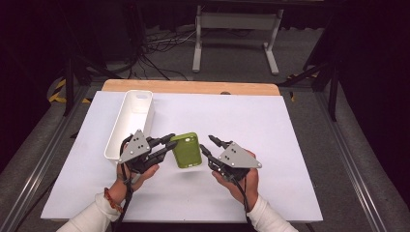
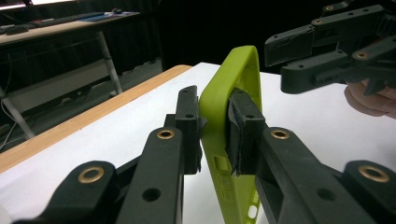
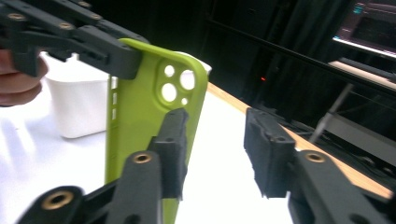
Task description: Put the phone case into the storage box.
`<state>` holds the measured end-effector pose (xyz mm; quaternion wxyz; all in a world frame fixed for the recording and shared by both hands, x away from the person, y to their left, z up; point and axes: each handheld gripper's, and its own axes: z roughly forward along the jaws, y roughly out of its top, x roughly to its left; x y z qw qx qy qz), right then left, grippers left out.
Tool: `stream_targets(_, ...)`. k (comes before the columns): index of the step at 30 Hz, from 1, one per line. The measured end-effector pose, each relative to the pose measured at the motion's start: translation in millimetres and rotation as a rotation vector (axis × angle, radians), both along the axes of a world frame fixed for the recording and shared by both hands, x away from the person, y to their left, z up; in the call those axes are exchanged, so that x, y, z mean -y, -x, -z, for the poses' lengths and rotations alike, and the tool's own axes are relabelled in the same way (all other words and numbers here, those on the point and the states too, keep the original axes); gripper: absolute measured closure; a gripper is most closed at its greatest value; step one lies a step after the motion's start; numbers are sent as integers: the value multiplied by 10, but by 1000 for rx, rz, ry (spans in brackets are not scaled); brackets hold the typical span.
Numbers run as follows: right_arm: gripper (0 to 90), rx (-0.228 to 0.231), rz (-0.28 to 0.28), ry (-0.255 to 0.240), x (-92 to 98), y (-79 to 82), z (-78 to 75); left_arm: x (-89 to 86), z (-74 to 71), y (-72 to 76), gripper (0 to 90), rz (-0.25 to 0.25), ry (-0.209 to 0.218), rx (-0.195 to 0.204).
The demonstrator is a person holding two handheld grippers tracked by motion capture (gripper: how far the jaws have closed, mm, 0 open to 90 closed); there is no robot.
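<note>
Left gripper (image 2: 215, 130) clamps the green phone case (image 1: 186, 150) by its rim. The right gripper view shows camera cutouts; right gripper (image 3: 215, 149) gapes, empty.

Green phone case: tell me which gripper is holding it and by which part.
The left gripper holds the green phone case, its pads clamped on one side wall. The right gripper is open beside the case, gripping nothing.

A white sheet (image 1: 270, 125) covers a wooden table (image 1: 193, 87) standing on grey carpet (image 1: 300, 53), with a white metal stand (image 1: 237, 29) and loose black cables (image 1: 154, 53) on the floor beyond it, metal rails (image 1: 355, 164) along both sides, and darkness all around.
</note>
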<state>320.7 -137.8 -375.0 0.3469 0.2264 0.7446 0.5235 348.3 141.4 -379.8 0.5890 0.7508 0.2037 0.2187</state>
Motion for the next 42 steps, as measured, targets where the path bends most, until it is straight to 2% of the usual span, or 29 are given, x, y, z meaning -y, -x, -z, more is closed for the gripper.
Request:
stream_targets(2,546,0,-36,-15,25,19,18,-12,-4,0,771,-1,0,10)
stream_targets(4,518,11,-56,-10,39,46,27,-26,-9,4,771,0,-4,6)
stream_targets(10,455,29,-67,19,52,120,85,-58,-20,15,770,-3,-11,17)
stream_targets(20,333,50,-54,20,151,174,137,-129,-50,21,770,-13,-15,29)
stream_targets(24,306,41,-40,41,195,177,187,-157,-67,24,770,-18,-3,35)
stream_targets(30,265,27,-20,55,241,194,242,-182,-88,25,770,-22,-19,41)
stream_targets(35,238,13,2,47,306,218,279,-201,-103,29,770,-29,-18,46)
stream_targets(38,237,17,15,73,348,247,321,-215,-112,32,770,-30,-23,50)
stream_targets(41,232,-4,24,62,401,265,358,-222,-117,35,770,-28,-20,52)
stream_targets(42,232,-10,24,58,417,267,370,-232,-126,34,771,-29,-31,55)
